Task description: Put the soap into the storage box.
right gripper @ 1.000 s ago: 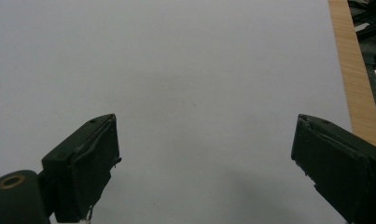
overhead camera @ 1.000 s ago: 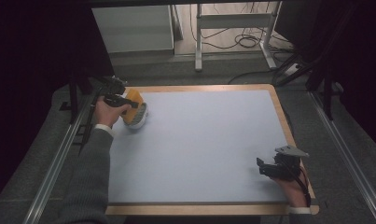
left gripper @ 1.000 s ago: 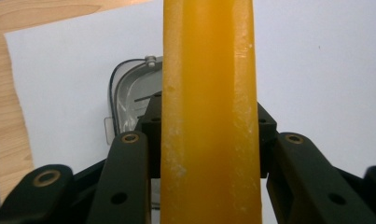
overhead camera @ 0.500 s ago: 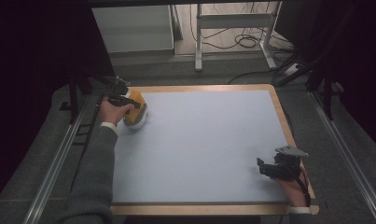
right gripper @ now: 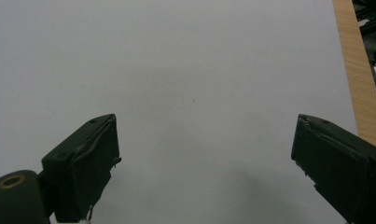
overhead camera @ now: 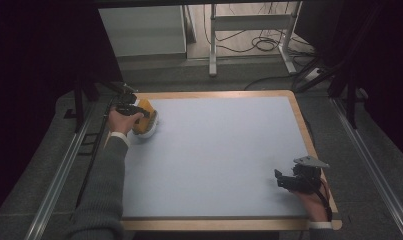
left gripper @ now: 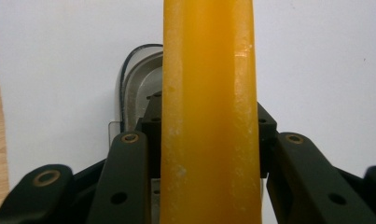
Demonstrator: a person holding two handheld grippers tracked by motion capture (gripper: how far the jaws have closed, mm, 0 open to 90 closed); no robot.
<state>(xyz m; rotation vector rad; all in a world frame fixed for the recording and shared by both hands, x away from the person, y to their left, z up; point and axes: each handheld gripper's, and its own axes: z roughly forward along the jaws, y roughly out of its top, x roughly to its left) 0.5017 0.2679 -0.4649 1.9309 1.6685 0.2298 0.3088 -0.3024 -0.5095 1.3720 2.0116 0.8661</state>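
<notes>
Yellow-orange translucent slab [left gripper: 209, 112] clamped upright in left gripper [overhead camera: 134, 111], above white oval dish [overhead camera: 145, 131]. Right gripper [right gripper: 204, 163] spread wide, holding nothing, over pale blue mat [overhead camera: 224, 150].

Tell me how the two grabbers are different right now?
The left gripper is clamped shut on a yellow-orange block; the right gripper has its jaws wide apart with nothing between them. The left gripper is at the far left corner of the table, above a white dish; the right gripper sits near the front right edge. Both are black and held in a hand.
</notes>
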